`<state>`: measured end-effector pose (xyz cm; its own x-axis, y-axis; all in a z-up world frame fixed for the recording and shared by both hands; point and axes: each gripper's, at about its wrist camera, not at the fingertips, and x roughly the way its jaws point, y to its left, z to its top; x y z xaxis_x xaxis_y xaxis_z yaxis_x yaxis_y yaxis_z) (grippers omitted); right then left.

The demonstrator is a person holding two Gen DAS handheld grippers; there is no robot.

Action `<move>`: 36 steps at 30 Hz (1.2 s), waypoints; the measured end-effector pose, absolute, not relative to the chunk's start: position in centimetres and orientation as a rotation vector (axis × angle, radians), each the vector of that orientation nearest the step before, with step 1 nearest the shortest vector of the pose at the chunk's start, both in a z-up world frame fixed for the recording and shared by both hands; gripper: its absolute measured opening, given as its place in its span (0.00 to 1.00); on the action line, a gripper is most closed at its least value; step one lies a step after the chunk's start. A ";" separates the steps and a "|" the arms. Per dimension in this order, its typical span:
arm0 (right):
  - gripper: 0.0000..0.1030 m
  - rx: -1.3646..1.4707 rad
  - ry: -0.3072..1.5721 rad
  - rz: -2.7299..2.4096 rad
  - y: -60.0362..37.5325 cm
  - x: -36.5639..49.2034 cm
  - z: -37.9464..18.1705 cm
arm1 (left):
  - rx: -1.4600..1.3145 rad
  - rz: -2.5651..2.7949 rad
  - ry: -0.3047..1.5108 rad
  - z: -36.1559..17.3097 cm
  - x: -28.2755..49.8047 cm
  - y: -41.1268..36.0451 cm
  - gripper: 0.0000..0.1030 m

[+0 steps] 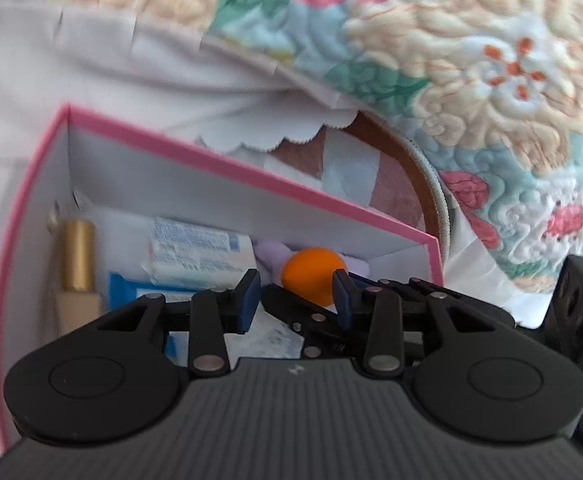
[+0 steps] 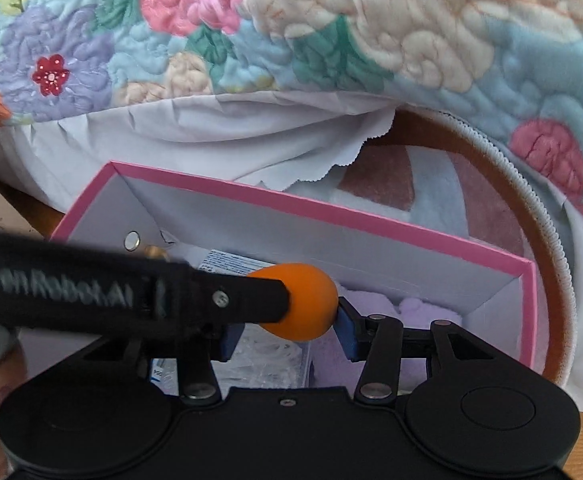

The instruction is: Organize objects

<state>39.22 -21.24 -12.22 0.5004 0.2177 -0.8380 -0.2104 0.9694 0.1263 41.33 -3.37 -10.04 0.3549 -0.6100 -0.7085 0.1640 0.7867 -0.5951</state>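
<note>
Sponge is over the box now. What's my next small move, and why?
Probably ease the left gripper back first: its finger overlaps the orange sponge, which seems pinched in the right gripper above the pink box. Then release.

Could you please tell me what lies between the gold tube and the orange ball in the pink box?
A white packet with blue print, then lilac fluff, seen in the left wrist view.

Orange ball (image 2: 303,304) over pink-rimmed box (image 2: 331,208)
</note>
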 end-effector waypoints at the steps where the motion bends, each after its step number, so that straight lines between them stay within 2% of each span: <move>1: 0.52 0.019 1.011 0.252 -21.4 39.2 -12.2 | -0.433 -0.518 1.092 -9.7 41.1 -3.4 0.41; 3: 0.55 0.048 1.006 0.253 -21.8 39.1 -12.2 | -0.400 -0.498 1.092 -9.3 40.9 -3.2 0.42; 6: 0.60 0.060 0.992 0.242 -22.2 38.9 -12.2 | -0.437 -0.467 1.091 -8.7 40.5 -2.2 0.48; 16: 0.60 0.093 0.958 0.180 -22.8 34.9 -10.2 | -0.370 -0.313 1.056 -5.7 35.6 1.4 0.52; 26: 0.60 0.102 0.874 0.199 -22.5 25.4 -3.2 | -0.149 -0.302 1.082 -1.7 27.0 4.9 0.56; 36: 0.62 0.070 0.777 0.239 -21.7 18.6 2.4 | -0.121 -0.294 1.045 3.1 21.2 6.7 0.60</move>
